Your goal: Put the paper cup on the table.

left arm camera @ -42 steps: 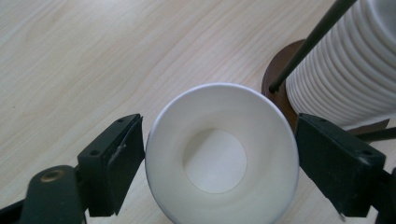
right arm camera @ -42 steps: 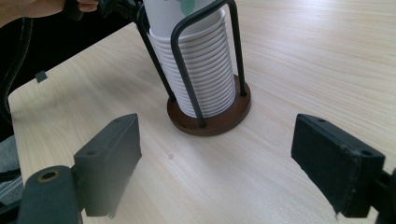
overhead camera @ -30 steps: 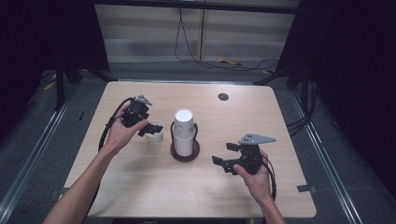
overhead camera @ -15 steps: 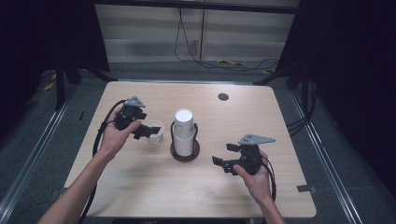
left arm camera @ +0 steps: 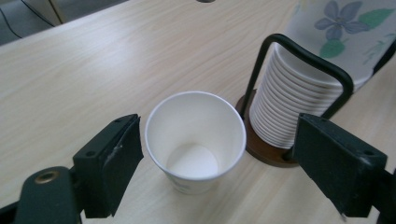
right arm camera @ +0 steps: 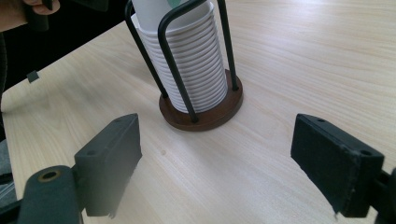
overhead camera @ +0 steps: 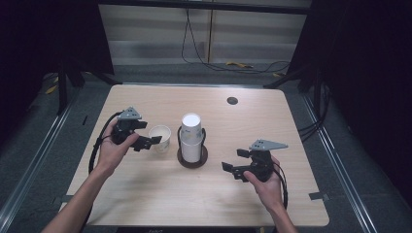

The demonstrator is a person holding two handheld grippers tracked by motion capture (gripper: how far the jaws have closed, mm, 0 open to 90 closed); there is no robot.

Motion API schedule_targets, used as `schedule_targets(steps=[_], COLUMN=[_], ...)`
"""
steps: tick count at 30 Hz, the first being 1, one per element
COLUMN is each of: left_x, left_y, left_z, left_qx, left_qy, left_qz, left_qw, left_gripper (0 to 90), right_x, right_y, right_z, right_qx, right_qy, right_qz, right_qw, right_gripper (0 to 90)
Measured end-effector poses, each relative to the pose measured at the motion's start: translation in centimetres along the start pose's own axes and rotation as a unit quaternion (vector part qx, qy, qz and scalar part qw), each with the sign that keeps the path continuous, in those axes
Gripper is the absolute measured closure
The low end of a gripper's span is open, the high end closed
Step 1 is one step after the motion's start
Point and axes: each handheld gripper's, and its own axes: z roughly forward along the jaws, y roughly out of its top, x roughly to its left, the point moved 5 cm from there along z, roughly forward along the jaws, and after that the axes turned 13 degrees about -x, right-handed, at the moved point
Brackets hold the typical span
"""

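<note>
Left hand-held gripper (left arm camera: 205, 163), jaws apart, flanks the upright paper cup (left arm camera: 195, 140) untouched; right hand-held gripper (right arm camera: 215, 163) gapes before the cup stack (right arm camera: 187, 60).

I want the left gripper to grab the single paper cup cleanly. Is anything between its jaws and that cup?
Nothing visible is. The paper cup stands upright between the open jaws of the left gripper, with bare table on both sides. The cup holder stands just behind it.
</note>
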Motion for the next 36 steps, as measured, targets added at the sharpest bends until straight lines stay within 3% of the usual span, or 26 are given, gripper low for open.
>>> schedule_targets(steps=[14,18,22,26,29,32,36], left_x=[-1.1,-1.7,-1.9,-2.3,-2.5,-2.7,-3.3], left_y=[-1.4,-2.1,-3.0,-4.0,-5.0,-5.7,-6.5], left_z=[-2.3,-3.0,-3.2,-3.5,-3.6,-3.7,-3.7], left_qx=[-0.026,-0.022,-0.015,-0.017,-0.006,-0.013,-0.018], left_qy=[-0.001,-0.003,0.008,0.000,0.009,0.013,0.014], left_qz=[-0.010,-0.006,-0.007,-0.022,-0.016,-0.023,-0.015], left_qw=[0.9996,0.9997,0.9998,0.9996,0.9998,0.9996,0.9996], left_gripper=[15.7,15.7,15.7,15.8,15.7,15.7,15.7], right_x=[-0.1,-0.2,-0.3,-0.3,-0.3,-0.3,-0.2], right_y=[-0.1,-0.3,-0.5,-0.6,-0.6,-0.7,-0.8], right_z=[-0.1,-0.1,0.0,0.1,0.0,0.1,0.2], right_qx=[0.002,0.002,0.005,0.005,0.002,0.003,0.005], right_qy=[-0.002,-0.004,-0.004,-0.003,-0.005,-0.005,-0.007], right_qz=[0.001,0.004,0.005,0.004,0.010,0.008,0.006], right_qw=[1.0000,1.0000,1.0000,1.0000,0.9999,0.9999,0.9999], right_gripper=[15.7,15.7,15.8,15.8,15.8,15.8,15.8])
